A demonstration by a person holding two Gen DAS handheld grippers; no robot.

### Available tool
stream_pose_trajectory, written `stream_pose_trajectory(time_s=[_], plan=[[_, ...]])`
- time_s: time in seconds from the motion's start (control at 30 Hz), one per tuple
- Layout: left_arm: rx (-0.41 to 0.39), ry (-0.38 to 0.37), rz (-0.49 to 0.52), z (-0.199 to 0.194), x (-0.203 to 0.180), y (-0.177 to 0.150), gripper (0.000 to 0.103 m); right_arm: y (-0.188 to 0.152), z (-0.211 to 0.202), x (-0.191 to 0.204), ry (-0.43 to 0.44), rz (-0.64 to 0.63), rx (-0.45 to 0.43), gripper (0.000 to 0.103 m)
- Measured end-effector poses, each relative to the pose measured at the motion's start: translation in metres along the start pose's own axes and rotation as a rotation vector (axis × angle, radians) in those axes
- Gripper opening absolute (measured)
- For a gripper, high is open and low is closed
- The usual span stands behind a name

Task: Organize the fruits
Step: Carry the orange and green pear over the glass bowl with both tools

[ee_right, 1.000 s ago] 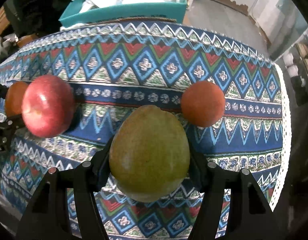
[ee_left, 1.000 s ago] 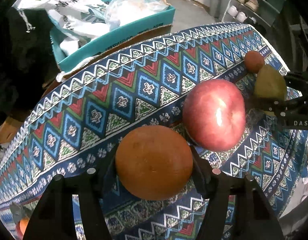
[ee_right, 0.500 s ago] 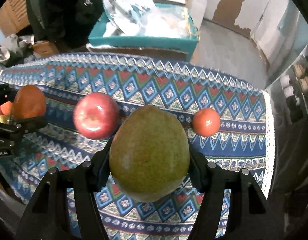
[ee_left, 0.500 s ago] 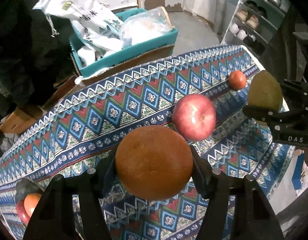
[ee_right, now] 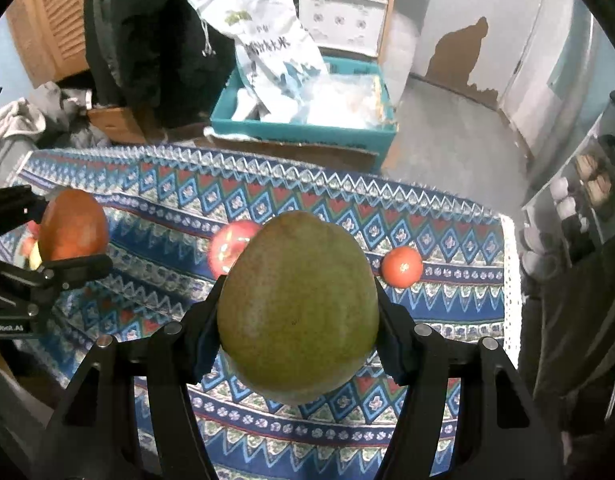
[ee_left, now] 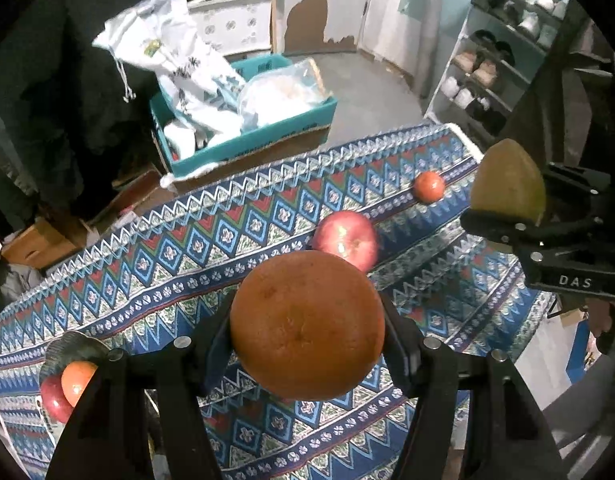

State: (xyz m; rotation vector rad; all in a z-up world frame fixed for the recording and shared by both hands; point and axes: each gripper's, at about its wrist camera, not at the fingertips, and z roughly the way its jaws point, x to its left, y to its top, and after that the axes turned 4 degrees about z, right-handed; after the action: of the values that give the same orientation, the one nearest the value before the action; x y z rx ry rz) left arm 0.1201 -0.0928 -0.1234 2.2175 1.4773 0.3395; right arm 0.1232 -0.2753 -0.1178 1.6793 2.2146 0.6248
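Observation:
My left gripper (ee_left: 307, 334) is shut on a large orange (ee_left: 307, 324), held well above the patterned tablecloth (ee_left: 179, 256). My right gripper (ee_right: 297, 320) is shut on a green mango (ee_right: 297, 304), also lifted high. In the left wrist view the right gripper (ee_left: 507, 208) and its mango (ee_left: 505, 184) show at the right edge. The right wrist view has the left gripper (ee_right: 71, 246) with the orange (ee_right: 73, 228) at its left edge. A red apple (ee_left: 345, 238) and a small tangerine (ee_left: 428, 187) lie on the cloth between them.
A dark plate (ee_left: 73, 350) at the cloth's left end holds a small orange fruit (ee_left: 77, 376) and a red one (ee_left: 53, 398). Behind the table stands a teal box (ee_right: 303, 132) with white bags. A shoe rack (ee_left: 503, 60) stands at the right.
Both grippers have risen with their fruit, so the table looks smaller and farther below. The apple and tangerine stay on the cloth. The plate has come into the left wrist view.

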Motion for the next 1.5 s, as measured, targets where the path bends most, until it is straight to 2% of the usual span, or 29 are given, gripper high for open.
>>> stream_pose_trajectory(time_s=[0.3, 0.87, 1.17, 1.5], plan=[[-0.041, -0.016, -0.035, -0.032, -0.001, -0.012, 0.066, 0.006, -0.034, 0.013, 0.039, 0.002, -0.069, 0.065], [-0.111, 0.049, -0.040, -0.082, 0.009, -0.039, 0.066, 0.013, -0.068, 0.065, 0.122, -0.058, -0.132, 0.065], [-0.135, 0.070, -0.075, -0.104, 0.028, -0.055, 0.066, 0.023, -0.074, 0.098, 0.168, -0.102, -0.145, 0.065], [-0.138, 0.102, -0.163, -0.120, 0.071, -0.082, 0.066, 0.036, -0.069, 0.149, 0.252, -0.156, -0.136, 0.065]])
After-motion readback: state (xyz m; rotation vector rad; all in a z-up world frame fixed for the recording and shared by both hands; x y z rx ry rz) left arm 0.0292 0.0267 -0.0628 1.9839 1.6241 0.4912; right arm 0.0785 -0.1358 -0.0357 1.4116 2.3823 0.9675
